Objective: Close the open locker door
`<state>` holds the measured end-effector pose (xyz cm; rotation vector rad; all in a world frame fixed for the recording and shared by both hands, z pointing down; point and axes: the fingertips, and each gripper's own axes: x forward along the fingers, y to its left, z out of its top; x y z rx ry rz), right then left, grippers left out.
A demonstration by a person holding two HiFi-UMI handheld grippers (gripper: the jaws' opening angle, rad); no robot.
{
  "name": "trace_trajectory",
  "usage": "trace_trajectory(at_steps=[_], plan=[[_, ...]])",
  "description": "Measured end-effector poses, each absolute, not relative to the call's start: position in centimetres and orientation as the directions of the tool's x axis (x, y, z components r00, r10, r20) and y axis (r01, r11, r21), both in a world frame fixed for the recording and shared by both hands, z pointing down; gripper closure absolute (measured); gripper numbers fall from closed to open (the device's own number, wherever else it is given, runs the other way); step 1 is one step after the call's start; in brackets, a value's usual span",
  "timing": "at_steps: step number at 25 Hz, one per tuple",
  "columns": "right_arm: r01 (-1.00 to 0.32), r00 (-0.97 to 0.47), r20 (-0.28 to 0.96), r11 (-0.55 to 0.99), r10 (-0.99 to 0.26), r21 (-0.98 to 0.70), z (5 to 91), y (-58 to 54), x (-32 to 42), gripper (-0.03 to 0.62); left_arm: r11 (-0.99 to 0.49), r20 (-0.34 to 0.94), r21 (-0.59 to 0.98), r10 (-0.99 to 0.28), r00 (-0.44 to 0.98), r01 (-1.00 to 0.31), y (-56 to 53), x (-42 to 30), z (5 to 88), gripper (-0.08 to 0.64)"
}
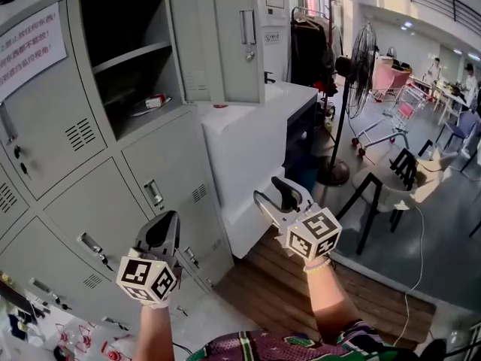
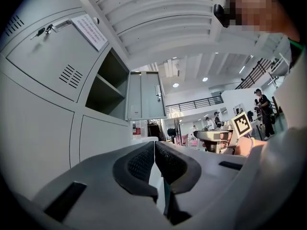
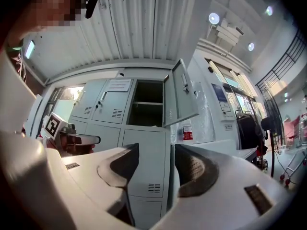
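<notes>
- My head view looks steeply down from above, with the open locker door at upper centre.
- My left gripper view looks up at that door from low and near.
- My right gripper view shares it from farther back, at centre frame.

on your right you have a standing fan past the white cabinet, a black-legged stool nearer, a shopping cart (pink handle) behind.
</notes>
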<state>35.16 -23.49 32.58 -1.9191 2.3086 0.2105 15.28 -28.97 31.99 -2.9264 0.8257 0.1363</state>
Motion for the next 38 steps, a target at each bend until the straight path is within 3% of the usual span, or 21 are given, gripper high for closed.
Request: trace_trajectory(at_steps=[22, 38], plan=[[-0.961, -0.275, -0.237, 0.255, -0.932, 0.110, 26.7, -29.1, 41.7, 0.385, -0.819, -0.208, -0.070, -0.546, 0.812, -0.569, -30.6, 20.8, 28.7, 0.537], [-0.964, -0.262, -0.257, 0.239, -0.930, 0.116, 22.1, -34.9, 45.8, 0.385, -0.814, -0.222, -0.117, -0.537, 0.814, -0.569, -32.2, 22.7, 26.9, 0.537]])
